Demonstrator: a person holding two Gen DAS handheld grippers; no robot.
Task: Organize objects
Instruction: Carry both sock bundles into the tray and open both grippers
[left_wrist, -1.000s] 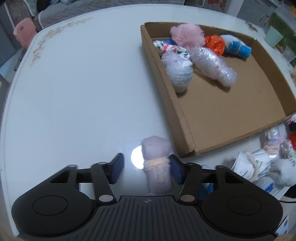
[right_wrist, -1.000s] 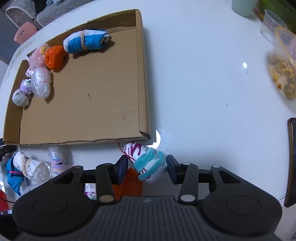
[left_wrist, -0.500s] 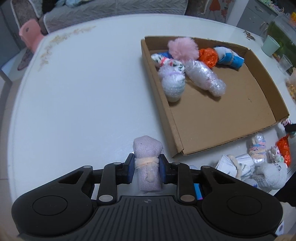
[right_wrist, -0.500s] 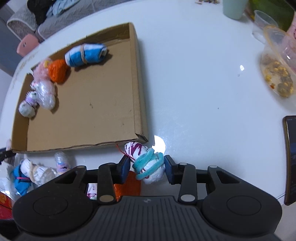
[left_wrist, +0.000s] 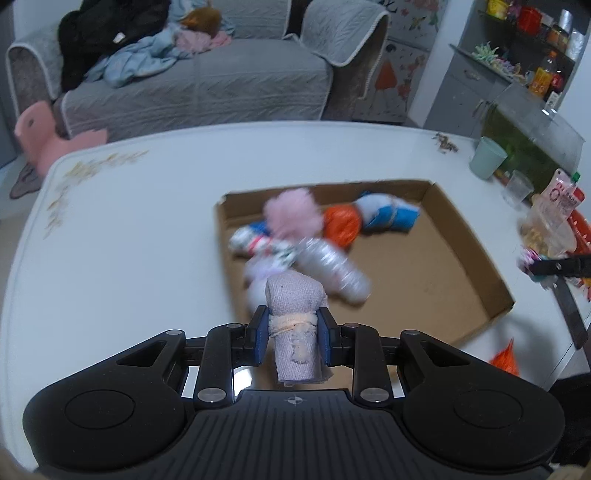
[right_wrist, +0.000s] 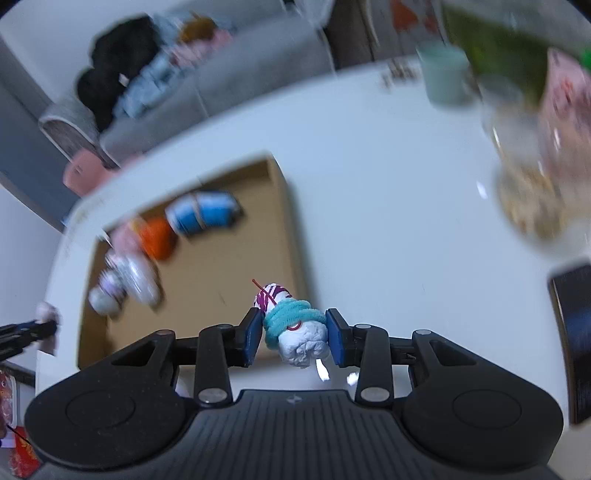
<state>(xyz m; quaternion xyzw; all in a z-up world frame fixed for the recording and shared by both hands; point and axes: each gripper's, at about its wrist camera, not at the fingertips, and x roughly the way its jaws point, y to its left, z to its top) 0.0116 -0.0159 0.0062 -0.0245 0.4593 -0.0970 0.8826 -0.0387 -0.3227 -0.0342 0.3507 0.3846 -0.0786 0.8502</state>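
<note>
My left gripper is shut on a lilac rolled cloth tied with a peach band, held in the air over the near left corner of the cardboard tray. My right gripper is shut on a white rolled sock with a teal band and purple pattern, held above the tray's right wall. In the tray lie several bundles: a pink fluffy one, an orange one, a blue and white one and a bubble-wrapped one.
A mint cup and a clear cup stand at the table's far right, with a snack container beside them. A dark phone lies right. An orange bundle lies near the front edge. A grey sofa stands behind.
Both grippers have lifted their bundles off the table and tilted up, so the views now look over the tray toward the sofa. The left gripper closed on the lilac cloth a second ago.
</note>
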